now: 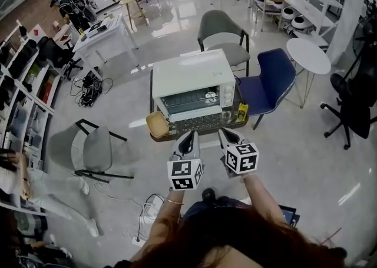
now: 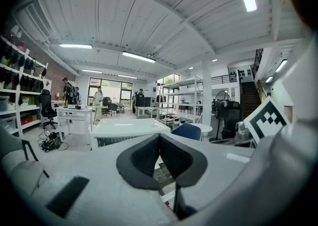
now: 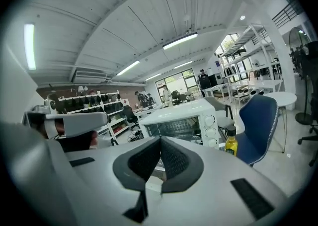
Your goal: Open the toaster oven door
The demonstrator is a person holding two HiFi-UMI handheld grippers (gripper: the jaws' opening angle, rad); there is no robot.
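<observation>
The toaster oven sits square on a small dark worktop, its glass door facing the person and, as far as these views show, shut flat against the front. The task looks not yet started. Both tools hang side by side just short of the worktop's near edge, apart from the oven and touching nothing. The left gripper has its jaws clenched together with nothing between them, and the right gripper is likewise clenched and empty. This reads as a rest pose in front of the oven rather than a grasp. The right gripper points toward the knob side of the oven, so it seems the likelier one to go for the door, though the handle itself is not clear enough to place. A yellow bottle stands just beside the oven's right end and a shallow tan dish lies at its left front corner. Both sit to the sides of the door, though the dish lies near where it would drop.
</observation>
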